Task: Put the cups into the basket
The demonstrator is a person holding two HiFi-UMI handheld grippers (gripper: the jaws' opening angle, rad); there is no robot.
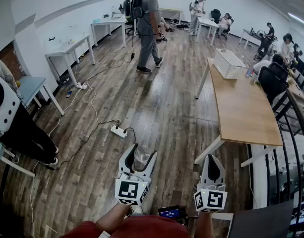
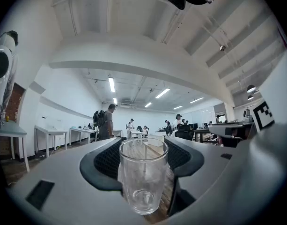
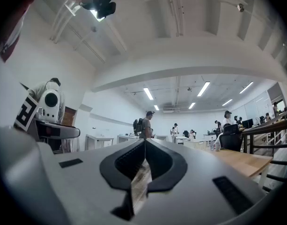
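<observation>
Head view: left gripper (image 1: 143, 154) carries a clear glass cup (image 1: 141, 159) over the wood floor (image 1: 142, 98); right gripper (image 1: 212, 161) is beside it, and the white basket (image 1: 229, 63) sits well away at the far end of the wooden table (image 1: 246, 113). Left gripper view: jaws wide, pads clamped on the upright cup (image 2: 143, 177). Right gripper view: jaws closed together, tips meeting, nothing held.
</observation>
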